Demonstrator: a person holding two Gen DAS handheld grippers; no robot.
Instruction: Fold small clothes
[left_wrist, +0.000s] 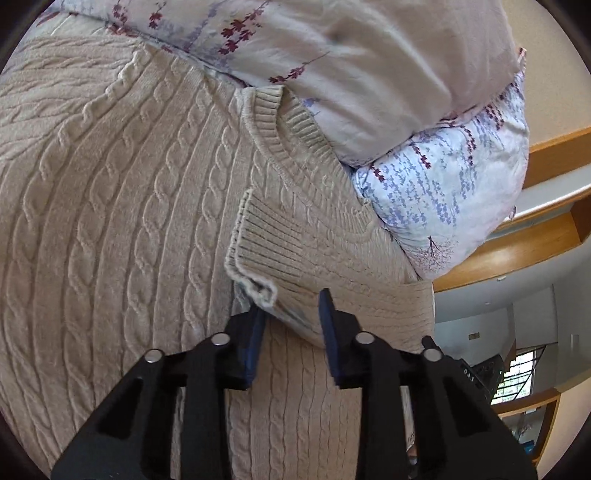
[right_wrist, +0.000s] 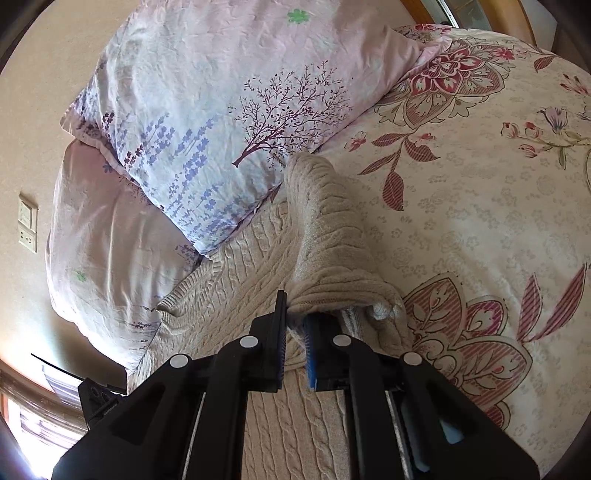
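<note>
A beige cable-knit sweater (left_wrist: 110, 206) lies spread on the bed, its ribbed neckline (left_wrist: 280, 136) against the pillows. One sleeve is folded across the body, its ribbed cuff (left_wrist: 258, 240) just ahead of my left gripper (left_wrist: 291, 310), whose jaws stand open around the cuff's corner. In the right wrist view the sweater (right_wrist: 240, 280) lies below the pillows and its other sleeve (right_wrist: 325, 229) is lifted in a bunched ridge. My right gripper (right_wrist: 295, 314) is shut on that sleeve's end.
Two floral pillows (left_wrist: 369, 74) (right_wrist: 221, 110) are stacked at the head of the bed, touching the sweater's top. A floral bedspread (right_wrist: 480, 203) covers the bed to the right. A wooden ledge (left_wrist: 535, 236) and a wall with a switch plate (right_wrist: 27, 221) lie beyond.
</note>
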